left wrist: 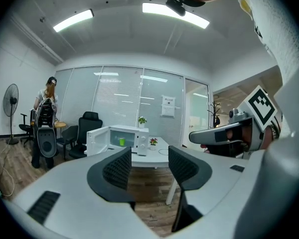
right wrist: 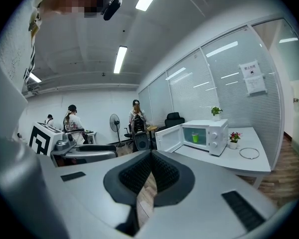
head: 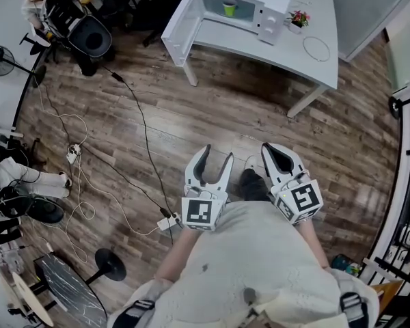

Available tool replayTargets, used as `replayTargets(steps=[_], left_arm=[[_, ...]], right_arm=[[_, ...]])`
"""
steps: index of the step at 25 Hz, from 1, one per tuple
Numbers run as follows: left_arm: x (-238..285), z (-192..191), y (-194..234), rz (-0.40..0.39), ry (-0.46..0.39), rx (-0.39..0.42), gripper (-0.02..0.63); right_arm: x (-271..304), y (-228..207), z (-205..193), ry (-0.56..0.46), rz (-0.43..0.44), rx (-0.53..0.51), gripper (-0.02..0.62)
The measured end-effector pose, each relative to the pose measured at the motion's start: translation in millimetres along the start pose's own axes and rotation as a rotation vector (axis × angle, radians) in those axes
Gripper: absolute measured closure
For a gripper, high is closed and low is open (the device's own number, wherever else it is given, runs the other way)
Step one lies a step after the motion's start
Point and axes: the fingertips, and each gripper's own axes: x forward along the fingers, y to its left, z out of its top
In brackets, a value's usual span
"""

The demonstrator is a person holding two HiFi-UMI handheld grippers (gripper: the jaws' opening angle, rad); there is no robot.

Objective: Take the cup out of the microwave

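Observation:
A white microwave (head: 270, 14) stands on a white table (head: 260, 46) across the room, its door (head: 180, 27) swung open to the left. A green cup (head: 229, 8) stands upright inside it. The cup (left wrist: 121, 142) also shows in the left gripper view, and the cup (right wrist: 195, 138) in the right gripper view. My left gripper (head: 217, 154) is open with nothing between its jaws. My right gripper (head: 269, 147) is shut on nothing, its pads meeting at the tips. Both are held side by side in front of the person's body over the wood floor, far from the table.
On the table are a small flowerpot (head: 297, 19) and a thin ring (head: 316, 48) to the right of the microwave. Cables (head: 133, 101) cross the floor on the left. Office chairs (head: 89, 36), a fan (head: 0, 60) and people (right wrist: 72, 118) are at the room's far side.

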Motion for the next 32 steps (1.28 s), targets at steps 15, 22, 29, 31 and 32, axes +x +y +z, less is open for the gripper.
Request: replayTargets(steps=[15,22,29,31,32], left_arm=[[142.5,23.1,-1.3,0.059,0.002,0.006,0.362],[209.4,36.3,-17.4,0.099,-0.007,0.007,0.362],[259.7,30.1,-38.4,0.116,0.003,0.022,0.362],[269.0,29.3,-38.4,0.119,0.005,0.025,0.362],[273.4,29.7,-37.8,0.123,0.008,0.02,0.362]], right_arm=[[58.3,-135.7,37.1,-0.015,0.023,0.005,0.586],[72.7,-207.1,59.9,-0.034,0.044,-0.013,0.586],[80.1,-264.9,62.8,-0.036,0.053,0.001,0.586],[83.3,-272.9,64.8,-0.042,0.06,0.0,0.586],[84.4,-275.9,65.2,-0.039,0.064,-0.002,0.586]])
